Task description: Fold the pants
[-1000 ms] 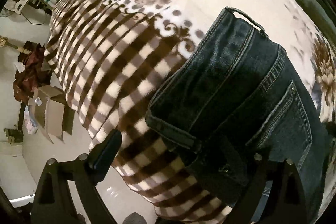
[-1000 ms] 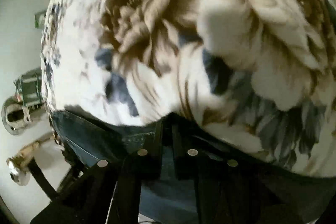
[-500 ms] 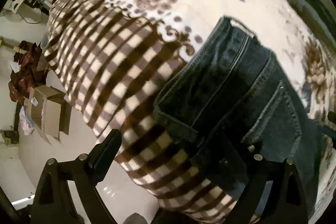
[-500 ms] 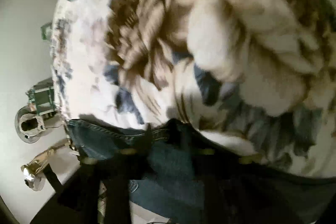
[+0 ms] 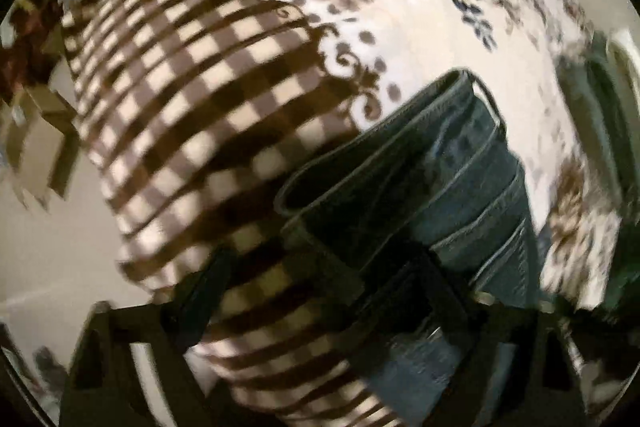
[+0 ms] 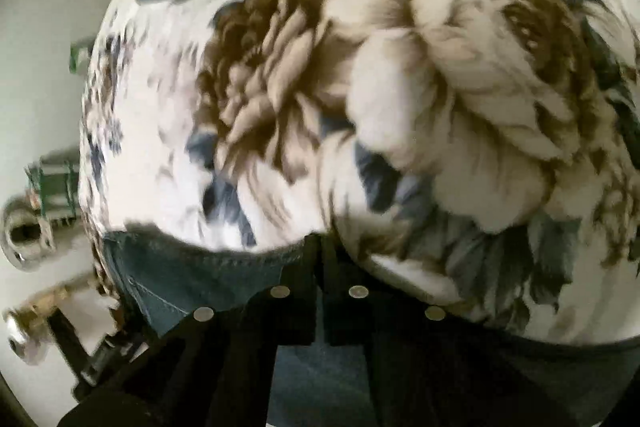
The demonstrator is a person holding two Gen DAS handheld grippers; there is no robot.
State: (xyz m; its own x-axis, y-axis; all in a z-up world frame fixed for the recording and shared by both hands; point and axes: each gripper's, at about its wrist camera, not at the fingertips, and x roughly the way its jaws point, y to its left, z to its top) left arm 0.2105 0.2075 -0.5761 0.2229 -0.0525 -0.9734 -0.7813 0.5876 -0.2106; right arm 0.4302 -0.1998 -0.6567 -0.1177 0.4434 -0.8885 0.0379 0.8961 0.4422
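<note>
A: Where are the jeans (image 5: pixel 432 187)?
B: On a blanket (image 5: pixel 208 75), part brown check, part floral.
A: And the left tool (image 5: pixel 320 291)?
B: Closing; blanket edge and the jeans' corner lie between its fingers.
A: The right tool (image 6: pixel 320 263)?
B: Clamped fully, pinching the jeans' (image 6: pixel 192 271) edge against floral fabric.

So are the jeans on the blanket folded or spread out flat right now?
Folded, at least partly. In the left wrist view the jeans lie doubled on the blanket, with stacked denim layers and a looped edge showing. Their full length is out of view.
</note>
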